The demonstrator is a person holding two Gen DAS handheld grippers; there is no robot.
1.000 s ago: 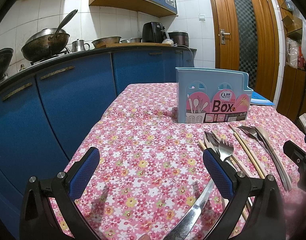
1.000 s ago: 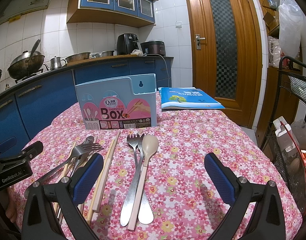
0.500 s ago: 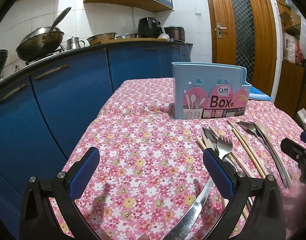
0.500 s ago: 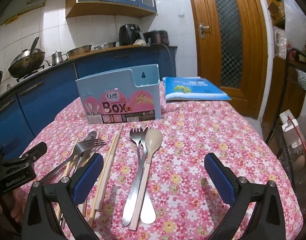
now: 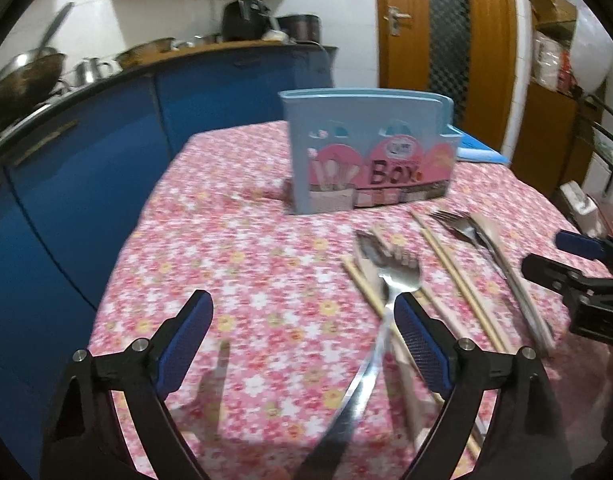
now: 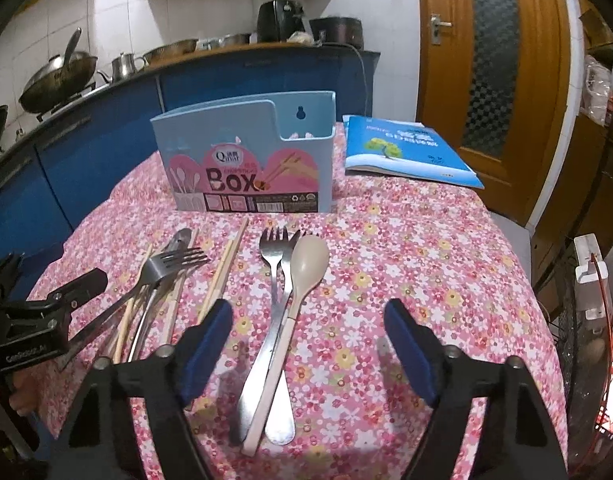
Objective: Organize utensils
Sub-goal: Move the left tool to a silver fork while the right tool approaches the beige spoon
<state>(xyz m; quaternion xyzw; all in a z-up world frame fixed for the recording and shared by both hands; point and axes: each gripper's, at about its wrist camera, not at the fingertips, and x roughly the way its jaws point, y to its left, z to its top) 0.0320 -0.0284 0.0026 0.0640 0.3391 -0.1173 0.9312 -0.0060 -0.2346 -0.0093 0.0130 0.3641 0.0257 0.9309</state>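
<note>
From the left wrist, the left gripper (image 5: 302, 318) was closing on nothing, a fork (image 5: 390, 280) by its right finger. From the right wrist, the right gripper (image 6: 308, 326) was closing, still empty, over the spoon (image 6: 302, 272) before the box (image 6: 246, 168); overlapping handles risked a double pickup.

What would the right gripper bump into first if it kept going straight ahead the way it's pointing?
Probably the beige spoon and the two forks lying together right ahead between the closing jaws of the right gripper, nothing pinched yet. Pointing downward, it would likely reach them before the blue utensil box, though depth is uncertain.
</note>
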